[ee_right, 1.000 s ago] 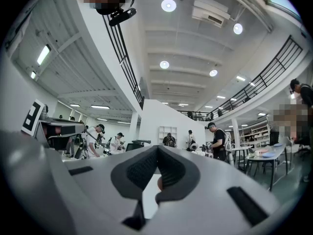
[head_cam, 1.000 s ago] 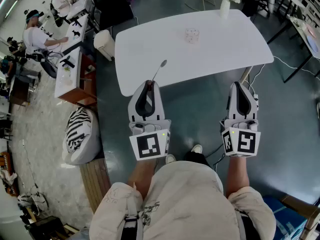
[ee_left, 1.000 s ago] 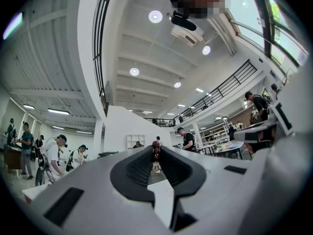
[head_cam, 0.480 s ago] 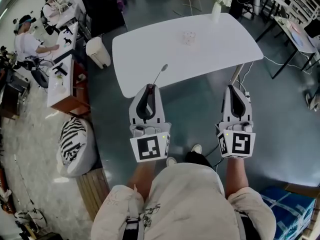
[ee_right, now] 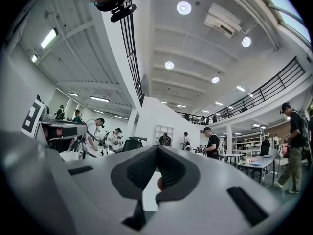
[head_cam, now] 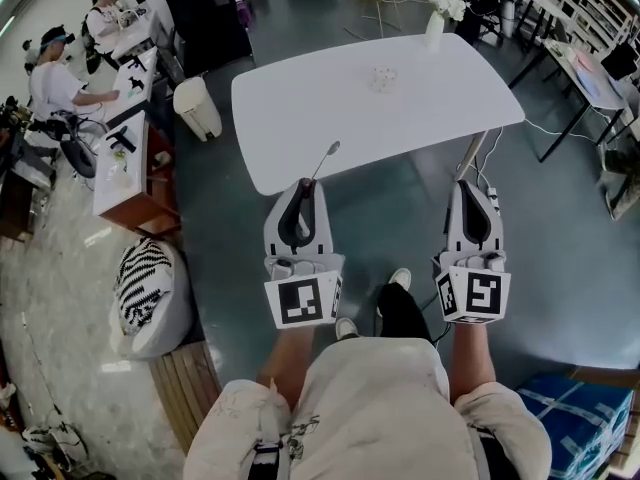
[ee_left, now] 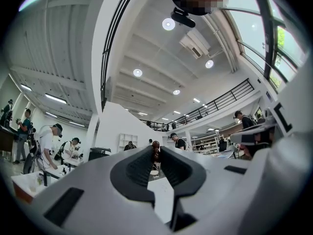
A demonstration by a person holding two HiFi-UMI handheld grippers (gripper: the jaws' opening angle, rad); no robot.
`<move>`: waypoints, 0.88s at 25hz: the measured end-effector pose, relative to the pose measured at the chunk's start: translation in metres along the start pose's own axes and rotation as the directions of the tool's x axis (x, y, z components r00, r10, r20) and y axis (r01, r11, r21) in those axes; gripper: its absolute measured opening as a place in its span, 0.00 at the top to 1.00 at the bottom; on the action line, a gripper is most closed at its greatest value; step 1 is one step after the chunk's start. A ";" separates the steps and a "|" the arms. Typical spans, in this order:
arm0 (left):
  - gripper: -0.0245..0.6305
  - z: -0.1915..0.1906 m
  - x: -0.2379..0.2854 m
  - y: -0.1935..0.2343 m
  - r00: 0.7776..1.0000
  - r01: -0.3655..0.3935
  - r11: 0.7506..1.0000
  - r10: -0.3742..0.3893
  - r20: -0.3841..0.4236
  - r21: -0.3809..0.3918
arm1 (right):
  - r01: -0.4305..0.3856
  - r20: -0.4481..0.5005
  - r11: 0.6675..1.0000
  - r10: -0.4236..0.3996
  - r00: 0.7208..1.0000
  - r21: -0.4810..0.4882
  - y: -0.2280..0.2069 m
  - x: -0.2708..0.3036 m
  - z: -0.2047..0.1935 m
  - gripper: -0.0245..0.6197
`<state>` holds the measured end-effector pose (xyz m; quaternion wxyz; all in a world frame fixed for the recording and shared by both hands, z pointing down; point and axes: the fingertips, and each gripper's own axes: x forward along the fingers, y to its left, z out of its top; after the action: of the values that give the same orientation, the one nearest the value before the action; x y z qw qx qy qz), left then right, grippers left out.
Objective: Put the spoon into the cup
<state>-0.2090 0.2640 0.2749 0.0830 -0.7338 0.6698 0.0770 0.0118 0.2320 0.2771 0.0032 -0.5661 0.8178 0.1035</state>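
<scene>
Both forearms reach straight out from the body, side by side, each gripper pointing roughly level toward the white table with its marker cube turned back to the person. The left gripper has its jaws closed on the handle of the spoon, which sticks out ahead of the tips so that the bowl end shows over the table's near edge. In the left gripper view the pads stand only a narrow slit apart, with the spoon seen end-on between them. The right gripper is over the dark floor, short of the table, with its jaws together and nothing between them. The cup stands upright toward the table's far side, well apart from the spoon
</scene>
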 end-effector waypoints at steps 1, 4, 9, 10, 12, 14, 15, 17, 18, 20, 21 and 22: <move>0.90 -0.001 0.000 0.002 1.000 0.001 1.000 -0.001 -0.003 0.000 | 0.000 -0.003 1.000 0.000 1.000 0.000 0.002 0.001 0.000 0.98; 0.90 -0.003 0.001 0.007 1.000 -0.005 1.000 0.005 -0.003 0.002 | -0.010 -0.005 1.000 0.010 1.000 0.001 0.006 0.007 -0.002 0.98; 0.90 -0.012 0.014 0.014 1.000 -0.014 1.000 0.014 -0.002 0.017 | -0.031 -0.015 1.000 0.031 0.999 0.002 0.013 0.028 -0.013 0.98; 0.90 -0.015 0.016 0.017 1.000 -0.016 1.000 0.016 -0.008 0.018 | -0.033 -0.016 0.999 0.033 0.999 0.006 0.014 0.033 -0.014 0.98; 0.90 -0.018 0.023 0.020 1.000 -0.017 1.000 0.018 -0.017 0.018 | -0.035 -0.015 0.999 0.035 0.999 0.011 0.013 0.042 -0.014 0.98; 0.90 -0.021 0.032 0.019 1.000 -0.014 1.000 0.015 -0.022 0.021 | -0.037 -0.013 0.999 0.037 0.999 0.013 0.009 0.052 -0.015 0.98; 0.90 -0.023 0.038 0.018 1.000 -0.012 1.000 0.012 -0.023 0.022 | -0.035 -0.012 0.999 0.035 0.999 0.014 0.005 0.058 -0.017 0.98; 0.90 -0.028 0.052 0.014 1.000 -0.005 1.000 0.005 -0.025 0.022 | -0.023 -0.004 0.999 0.024 1.000 0.023 -0.005 0.068 -0.022 0.98; 0.90 -0.030 0.059 0.012 1.000 -0.001 1.000 0.002 -0.028 0.023 | -0.016 0.002 0.999 0.016 1.000 0.030 -0.011 0.074 -0.024 0.98; 0.90 -0.034 0.076 0.008 0.999 0.006 1.000 -0.005 -0.034 0.024 | -0.005 -0.001 0.999 0.005 1.000 0.042 -0.022 0.086 -0.029 0.98; 0.90 -0.036 0.085 0.005 0.999 0.008 1.000 -0.007 -0.035 0.025 | -0.002 -0.005 0.999 0.002 1.000 0.047 -0.029 0.093 -0.031 0.98; 0.90 -0.037 0.094 0.002 0.999 0.010 1.000 -0.009 -0.035 0.025 | 0.000 -0.009 0.999 0.000 1.000 0.051 -0.035 0.099 -0.034 0.98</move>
<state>-0.2028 0.1639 0.2895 0.0808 -0.7372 0.6685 0.0551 0.0125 0.1222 0.2924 0.0140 -0.5662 0.8203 0.0799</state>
